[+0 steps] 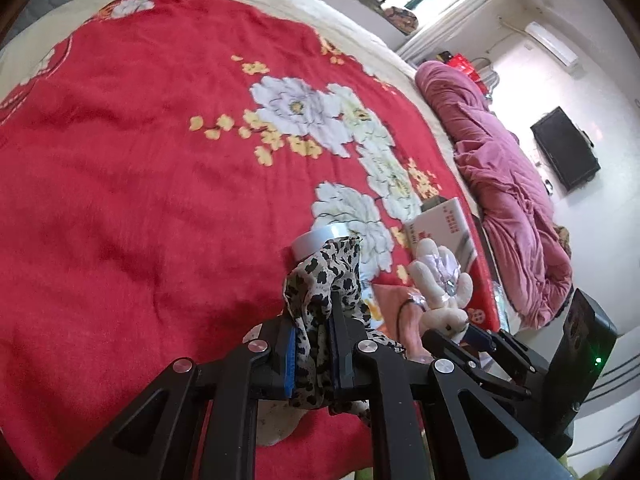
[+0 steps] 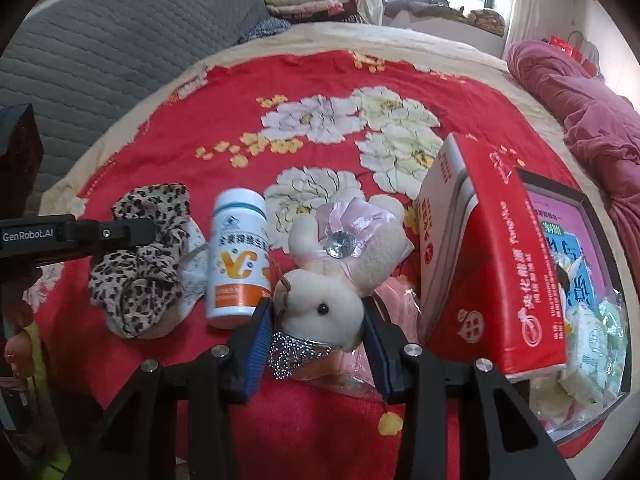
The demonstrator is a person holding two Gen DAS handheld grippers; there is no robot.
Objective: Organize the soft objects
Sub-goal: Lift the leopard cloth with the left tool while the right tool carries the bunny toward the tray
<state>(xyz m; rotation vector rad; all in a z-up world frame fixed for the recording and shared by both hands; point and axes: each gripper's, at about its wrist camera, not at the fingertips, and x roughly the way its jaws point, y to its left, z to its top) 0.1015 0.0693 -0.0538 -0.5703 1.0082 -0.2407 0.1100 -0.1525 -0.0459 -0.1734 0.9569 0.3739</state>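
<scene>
One leopard cloth (image 1: 320, 276) is pinched by the left gripper (image 1: 312, 344); one plush rabbit (image 2: 332, 280) is clamped by the right gripper (image 2: 316, 340). One bottle (image 2: 238, 258) and one red box (image 2: 492, 260) are seen.

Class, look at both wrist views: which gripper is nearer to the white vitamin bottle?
Left. The left gripper, shut on the leopard cloth, sits right beside the bottle. The right gripper grips the plush bunny on the bottle's other side.
</scene>
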